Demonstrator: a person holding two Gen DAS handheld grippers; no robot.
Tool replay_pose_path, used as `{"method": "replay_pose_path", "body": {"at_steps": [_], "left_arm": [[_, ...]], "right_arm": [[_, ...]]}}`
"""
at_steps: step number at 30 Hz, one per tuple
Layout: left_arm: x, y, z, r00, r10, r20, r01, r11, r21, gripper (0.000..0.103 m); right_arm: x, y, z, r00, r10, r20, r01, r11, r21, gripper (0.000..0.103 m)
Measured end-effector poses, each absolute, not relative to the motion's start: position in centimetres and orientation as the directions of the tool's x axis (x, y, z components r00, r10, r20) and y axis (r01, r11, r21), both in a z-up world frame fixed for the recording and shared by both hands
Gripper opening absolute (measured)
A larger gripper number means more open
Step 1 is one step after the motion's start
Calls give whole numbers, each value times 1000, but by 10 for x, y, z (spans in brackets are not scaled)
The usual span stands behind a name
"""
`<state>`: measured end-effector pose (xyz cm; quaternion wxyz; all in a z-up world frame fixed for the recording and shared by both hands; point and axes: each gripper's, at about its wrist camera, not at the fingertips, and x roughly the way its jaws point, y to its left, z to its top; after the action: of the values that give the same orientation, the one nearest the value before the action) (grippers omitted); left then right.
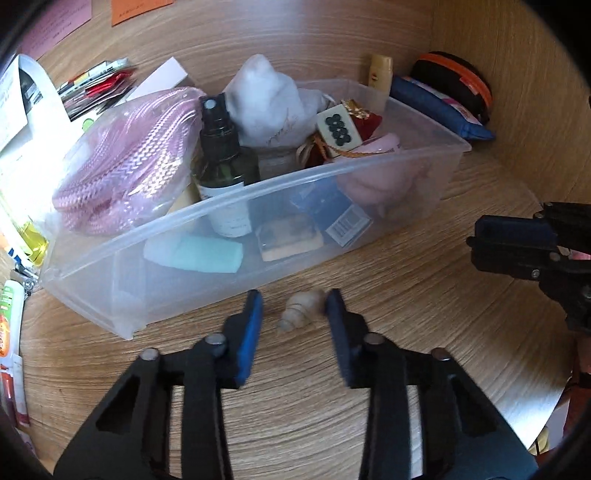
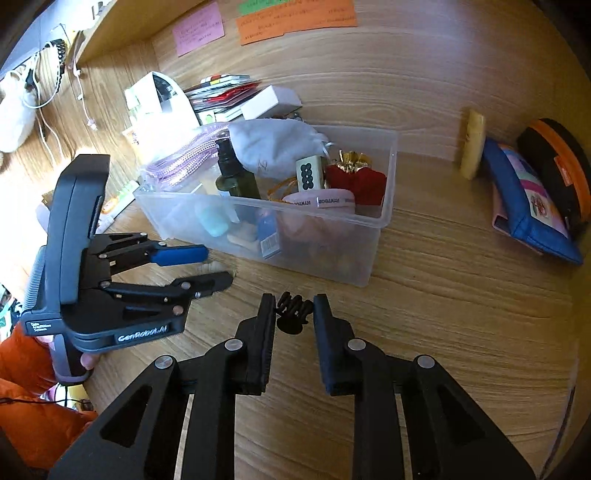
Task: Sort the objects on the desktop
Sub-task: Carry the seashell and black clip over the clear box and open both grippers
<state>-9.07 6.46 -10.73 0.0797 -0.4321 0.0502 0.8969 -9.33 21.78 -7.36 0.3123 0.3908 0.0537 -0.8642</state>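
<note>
1. Near the lower centre of the left wrist view, the left gripper (image 1: pixel 294 306) sits low over the desk (image 1: pixel 424 314) with its blue-padded fingers (image 1: pixel 251 325) spread apart.
2. Between those fingers lies a small pale shell-like object (image 1: pixel 301 308), resting on the desk; its right side sits against or just beside the right-hand pad, and contact cannot be confirmed.
3. Just beyond the shell-like object, across the middle of that frame, stands a clear plastic bin (image 1: pixel 258 236).
4. Contents visible in the bin: a pink braided bundle (image 1: pixel 125 166) at left, a dark spray bottle (image 1: pixel 221 155) upright, a white cloth pouch (image 1: pixel 266 99), a mahjong tile (image 1: pixel 338 131), a red pouch (image 1: pixel 365 120), and a pale teal item (image 1: pixel 195 253) on the bottom.
5. At the lower centre of the right wrist view, the right gripper (image 2: pixel 294 308) has its fingers (image 2: pixel 264 332) spread, with a small black clip (image 2: pixel 293 314) on the desk between them; neither pad is seen pressing it.
6. At the right edge of the left wrist view, the right gripper appears side-on, well apart from the bin.
7. At the upper right of the right wrist view, a blue pouch (image 2: pixel 524 206) leans against a black case with orange trim (image 2: pixel 557 162), beside a cream bottle (image 2: pixel 472 144).
8. At the top of that frame, pink and orange notes (image 2: pixel 295 18) are fixed to the wooden back panel.
</note>
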Motion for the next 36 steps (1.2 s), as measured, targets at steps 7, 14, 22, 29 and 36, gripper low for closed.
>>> {"method": "replay_pose_path", "body": {"at_steps": [7, 14, 22, 29, 36], "left_arm": [[-87, 67, -107, -613, 107, -783, -194, -981, 18, 20], [-77, 68, -89, -646, 136, -751, -198, -980, -7, 20], [-69, 54, -41, -738, 190, -647, -211, -976, -45, 20], [-74, 41, -25, -774, 200, -601, -210, -976, -54, 20], [-82, 34, -17, -794, 206, -572, -212, -976, -57, 20]], "right_arm": [[-91, 215, -73, -497, -509, -703, 594, -790, 151, 19], [-90, 212, -62, -518, -511, -686, 601, -788, 133, 19], [-97, 203, -37, -561, -513, -649, 607, -788, 98, 19], [-107, 188, -28, -567, -513, -644, 620, -781, 76, 19], [-118, 171, -22, -565, -517, -643, 634, -771, 63, 19]]}}
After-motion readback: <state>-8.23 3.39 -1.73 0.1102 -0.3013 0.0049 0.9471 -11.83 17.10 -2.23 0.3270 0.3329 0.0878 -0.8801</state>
